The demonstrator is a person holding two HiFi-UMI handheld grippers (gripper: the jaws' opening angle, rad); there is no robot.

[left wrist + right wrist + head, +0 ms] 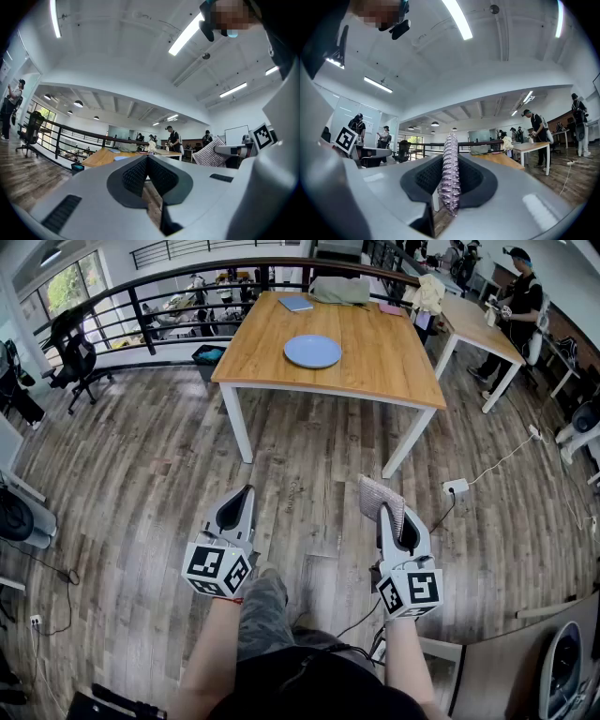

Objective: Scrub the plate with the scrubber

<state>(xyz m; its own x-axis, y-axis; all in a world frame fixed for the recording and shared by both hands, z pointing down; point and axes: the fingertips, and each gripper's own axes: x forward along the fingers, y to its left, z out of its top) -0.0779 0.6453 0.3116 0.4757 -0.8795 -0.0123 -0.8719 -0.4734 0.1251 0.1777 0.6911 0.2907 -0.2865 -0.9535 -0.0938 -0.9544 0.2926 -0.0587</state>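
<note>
Between the jaws of the right gripper (451, 158), a flat, knobbly pinkish-grey scrubber (451, 187) stands on edge, clamped tight. Well ahead of both tools, the round pale-blue plate (312, 351) lies on the light wooden table (384, 367). The left gripper (148, 160) has its jaws pressed together on nothing. Both forearms (211, 648) reach forward, holding the grippers level above the plank floor (141, 484).
</note>
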